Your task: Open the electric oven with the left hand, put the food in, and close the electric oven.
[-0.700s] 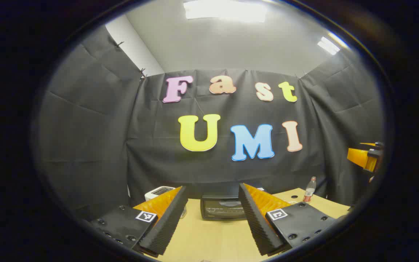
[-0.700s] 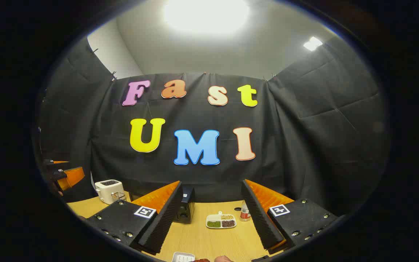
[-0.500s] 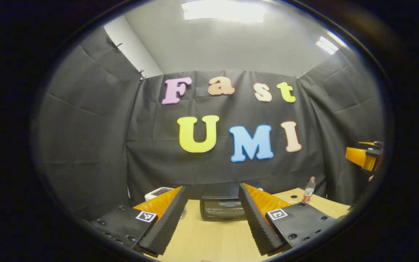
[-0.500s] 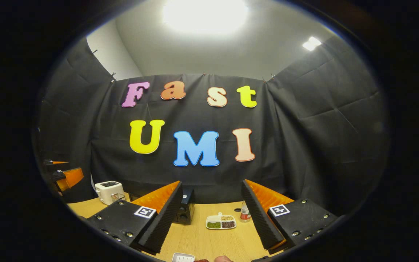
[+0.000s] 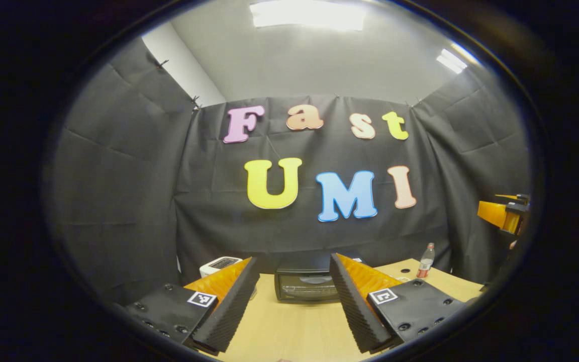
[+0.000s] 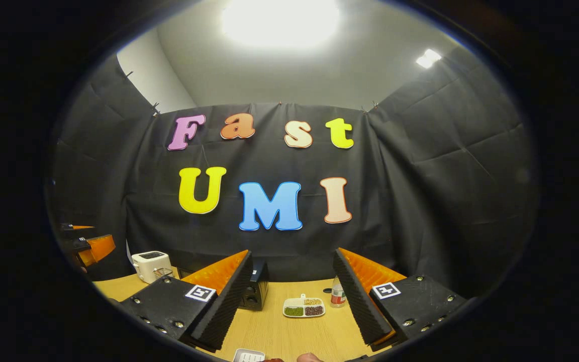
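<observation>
The left tool (image 5: 294, 301) is hanging above the bench (image 5: 294, 332) with its two fingers standing wide apart and nothing between them, and it is facing the electric oven (image 5: 303, 285) directly at twelve o'clock. I am thinking it is held this way because the left hand must open the door first, so the tool is lining up with the front of the oven while being well apart from it. The oven door is looking closed to me; the handle is too small to make out.

The right tool (image 6: 289, 301) is also spread open and gripping nothing. It is waiting lower and more to the side, probably because the food comes only after the door is open. Ahead of it, at about twelve o'clock, a small divided dish (image 6: 303, 307) is lying on the bench, holding green, tan and dark red-brown grains in separate compartments. Just beside it at one o'clock a small bottle (image 6: 338, 295) is standing upright. A white toaster (image 6: 152, 265) is sitting at ten o'clock. At six o'clock a white tray (image 6: 249, 356) is showing its edge; what is lying in it I cannot tell
</observation>
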A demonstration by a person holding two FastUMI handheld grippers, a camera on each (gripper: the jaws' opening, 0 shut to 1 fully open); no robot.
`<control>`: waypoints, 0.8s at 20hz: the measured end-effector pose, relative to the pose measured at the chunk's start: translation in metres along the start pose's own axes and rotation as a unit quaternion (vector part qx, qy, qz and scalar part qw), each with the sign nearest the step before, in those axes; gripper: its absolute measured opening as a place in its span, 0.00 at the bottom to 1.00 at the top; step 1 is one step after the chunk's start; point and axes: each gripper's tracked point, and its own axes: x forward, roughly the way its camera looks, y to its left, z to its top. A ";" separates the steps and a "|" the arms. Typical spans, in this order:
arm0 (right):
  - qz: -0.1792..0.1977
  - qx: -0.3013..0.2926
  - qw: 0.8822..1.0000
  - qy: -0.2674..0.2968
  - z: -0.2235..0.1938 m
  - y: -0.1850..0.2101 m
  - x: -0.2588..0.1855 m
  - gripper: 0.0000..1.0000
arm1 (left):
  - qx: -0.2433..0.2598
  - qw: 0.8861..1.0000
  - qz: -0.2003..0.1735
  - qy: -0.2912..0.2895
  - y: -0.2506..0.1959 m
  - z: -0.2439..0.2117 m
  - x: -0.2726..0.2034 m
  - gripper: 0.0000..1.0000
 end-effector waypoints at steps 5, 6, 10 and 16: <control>0.005 -0.006 1.000 -0.001 0.000 -0.009 0.000 0.97 | -0.003 1.000 -0.002 -0.002 -0.014 0.002 0.002 0.95; 0.008 -0.009 1.000 -0.002 0.000 -0.011 -0.001 0.98 | -0.002 1.000 -0.001 -0.002 -0.017 0.001 0.003 0.94; 0.028 -0.006 1.000 0.002 -0.001 -0.020 -0.002 0.98 | 0.001 1.000 0.017 -0.014 -0.024 0.006 0.009 0.96; 0.042 0.000 0.999 -0.003 -0.001 -0.037 -0.004 0.98 | 0.002 0.999 0.034 -0.029 -0.035 0.007 0.030 0.99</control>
